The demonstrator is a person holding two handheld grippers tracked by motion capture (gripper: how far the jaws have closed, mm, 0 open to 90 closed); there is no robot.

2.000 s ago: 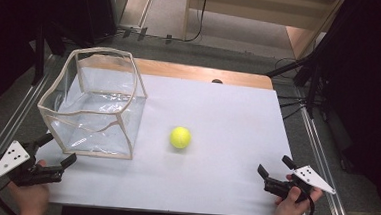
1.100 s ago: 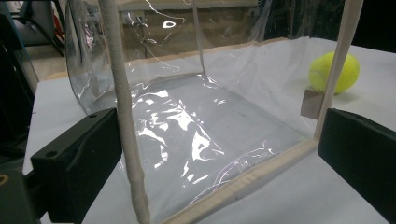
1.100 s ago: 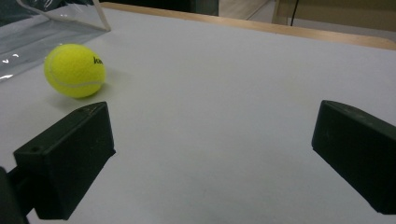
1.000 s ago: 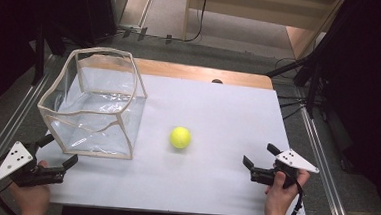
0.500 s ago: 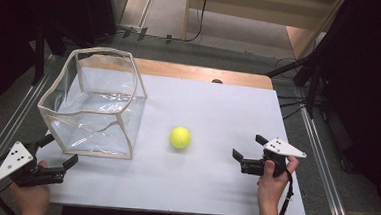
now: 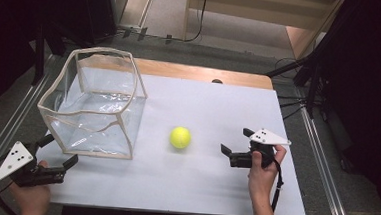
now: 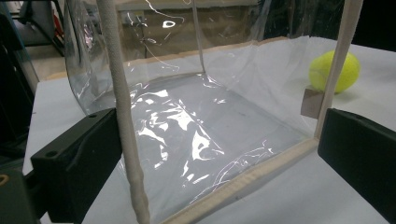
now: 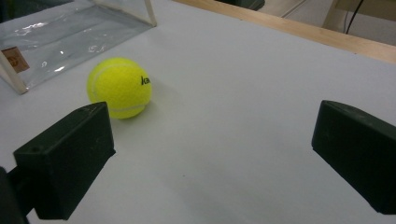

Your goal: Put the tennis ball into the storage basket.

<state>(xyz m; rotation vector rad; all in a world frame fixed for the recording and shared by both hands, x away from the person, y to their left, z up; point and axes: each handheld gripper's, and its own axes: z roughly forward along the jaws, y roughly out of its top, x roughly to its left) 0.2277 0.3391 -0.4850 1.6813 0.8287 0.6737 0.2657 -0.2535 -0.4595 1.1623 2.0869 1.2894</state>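
tennis ball (image 8: 119,87) | black print, partly readable: "k…" | clear bag's tag (image 8: 11,59) | round mark, unreadable

A white table (image 6: 208,189) with a strip of bare wood along its far edge carries two things. A clear plastic box (image 6: 94,106) with pale fabric-bound edges (open at the top, its walls crinkled and glinting) stands near the far left corner. A yellow tennis ball (image 6: 180,137) rests on the white surface near the middle of the table, beside the box's right wall but apart from it.
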